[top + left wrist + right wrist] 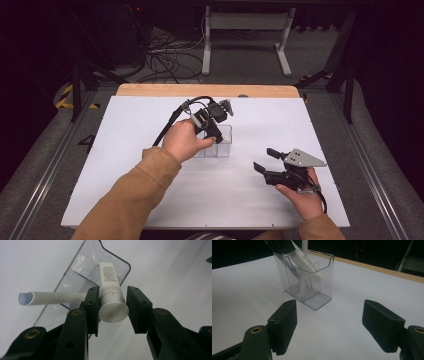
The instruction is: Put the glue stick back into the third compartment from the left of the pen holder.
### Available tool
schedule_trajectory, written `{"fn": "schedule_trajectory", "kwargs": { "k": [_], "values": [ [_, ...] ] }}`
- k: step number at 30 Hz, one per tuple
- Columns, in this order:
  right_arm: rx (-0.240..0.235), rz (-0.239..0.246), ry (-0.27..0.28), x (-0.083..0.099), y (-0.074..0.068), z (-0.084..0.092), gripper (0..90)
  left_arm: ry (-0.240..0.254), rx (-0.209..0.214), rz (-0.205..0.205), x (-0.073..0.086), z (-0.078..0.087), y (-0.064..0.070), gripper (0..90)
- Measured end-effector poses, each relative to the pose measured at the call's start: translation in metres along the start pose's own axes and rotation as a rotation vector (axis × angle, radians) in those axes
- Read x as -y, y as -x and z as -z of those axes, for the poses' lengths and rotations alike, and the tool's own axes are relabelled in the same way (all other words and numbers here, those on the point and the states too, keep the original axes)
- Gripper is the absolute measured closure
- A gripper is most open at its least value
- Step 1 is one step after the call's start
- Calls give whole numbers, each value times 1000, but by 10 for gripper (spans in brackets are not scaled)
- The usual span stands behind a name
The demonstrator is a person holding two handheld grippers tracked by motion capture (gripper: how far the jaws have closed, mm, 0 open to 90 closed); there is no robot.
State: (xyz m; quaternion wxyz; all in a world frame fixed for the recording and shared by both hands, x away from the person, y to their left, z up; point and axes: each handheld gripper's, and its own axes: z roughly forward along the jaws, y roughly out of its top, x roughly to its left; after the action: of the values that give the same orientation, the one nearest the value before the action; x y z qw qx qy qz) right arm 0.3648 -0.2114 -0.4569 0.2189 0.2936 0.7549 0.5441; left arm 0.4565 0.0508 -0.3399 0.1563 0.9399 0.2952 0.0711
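Observation:
A clear plastic organiser box (223, 146) with compartments stands in the middle of the white table. My left gripper (214, 132) points down into it, shut on a white capped tube (111, 296). The tube (308, 265) leans tilted, with its lower end inside the box (322, 290). A thin white stick (50, 298) also stands in the box (75, 277), just outside the left jaw. My right gripper (265, 159) is held low to the right of the box, apart from it. Its jaws (329, 312) stand open with nothing between them.
The white table top (150, 190) has a wooden strip (200, 90) along its far edge. Beyond it are a white desk frame (245, 30) and floor cables (165, 60). A tan sleeve (130, 200) crosses the near left.

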Motion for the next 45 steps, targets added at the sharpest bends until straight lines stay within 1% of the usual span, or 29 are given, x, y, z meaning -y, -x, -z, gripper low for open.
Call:
{"fn": "schedule_trajectory", "kwargs": {
  "k": [1,3,5,6,10,11,12,13,14,15,18,19,22,24,25,27,32,35,38,40,42,44,45],
  "values": [
    [0,1,0,0,0,0,287,9,-3,4,-1,-2,0,646],
    [0,1,0,0,0,0,288,13,-3,7,-3,-4,0,646],
    [-1,1,-1,0,0,0,287,8,-2,-1,-4,-4,0,646],
    [-1,0,-1,0,0,0,287,9,-3,2,-5,-5,1,646],
    [0,0,1,0,1,0,287,17,-6,-16,-5,-8,2,632],
    [0,0,1,0,1,0,287,21,-6,-20,-5,-8,2,571],
    [-1,0,3,0,1,0,287,28,-17,-26,-3,-7,4,499],
    [-1,1,3,0,0,1,287,36,-36,-44,-2,-5,5,450],
    [-1,1,3,0,0,1,287,55,-60,-51,0,-2,7,419],
    [0,1,3,0,1,1,287,70,-76,-58,2,2,8,384],
    [0,4,1,0,0,0,287,143,-70,-64,13,17,9,345],
    [0,6,-1,0,0,0,287,171,-71,-61,17,22,9,322],
    [2,6,2,0,0,0,287,255,-92,-57,31,36,9,223],
    [3,6,2,0,0,0,287,307,-93,-45,39,44,8,183],
    [4,7,2,0,0,0,287,323,-87,-47,42,48,7,171],
    [2,10,2,0,0,-1,287,346,-80,-41,46,53,8,167],
    [0,8,2,-1,0,-2,287,358,-87,-47,50,57,10,164],
    [1,9,5,-2,1,-2,287,373,-94,-39,54,58,10,155],
    [-2,10,4,-1,2,-3,286,408,-90,-26,62,60,9,149],
    [0,9,4,-2,2,-3,287,438,-98,-27,69,62,9,139],
    [-2,10,9,-2,1,-3,287,466,-98,-20,77,64,8,135],
    [-1,9,9,-3,1,-2,287,505,-96,-14,87,67,8,135],
    [0,9,10,-3,1,-2,287,527,-105,-10,94,69,8,134]
  ]
}}
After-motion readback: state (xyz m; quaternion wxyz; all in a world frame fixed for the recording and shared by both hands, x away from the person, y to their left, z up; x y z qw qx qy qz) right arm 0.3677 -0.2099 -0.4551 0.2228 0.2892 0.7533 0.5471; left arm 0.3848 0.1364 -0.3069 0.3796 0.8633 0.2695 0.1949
